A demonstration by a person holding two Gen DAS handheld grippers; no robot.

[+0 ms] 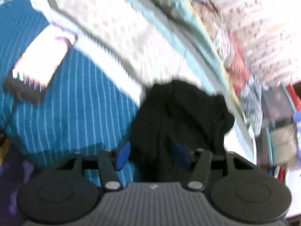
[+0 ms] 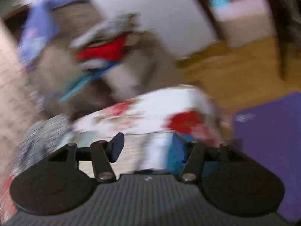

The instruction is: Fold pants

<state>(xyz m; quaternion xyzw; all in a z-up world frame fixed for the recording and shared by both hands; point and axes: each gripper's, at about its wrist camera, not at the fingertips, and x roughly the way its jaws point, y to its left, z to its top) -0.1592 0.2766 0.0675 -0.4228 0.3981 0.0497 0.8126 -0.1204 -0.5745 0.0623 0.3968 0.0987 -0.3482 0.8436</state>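
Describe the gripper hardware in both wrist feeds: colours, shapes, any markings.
Both look the same. The left gripper has blue finger pads on black linkage bars with silver pivot pins, two round black discs, and a grey ribbed body bearing a small white mark. The right gripper has one blue pad, the other dark in shadow. No cables, sleeves or hands show.

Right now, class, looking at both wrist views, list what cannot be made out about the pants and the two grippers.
- Left wrist view: the black pants fill the left gripper; blur hides whether the fingers grip.
- Left wrist view: legs and waistband are indistinguishable; the cloth is bunched.
- Right wrist view: no pants show; the right gripper is open, and motion blur smears the floral cloth.
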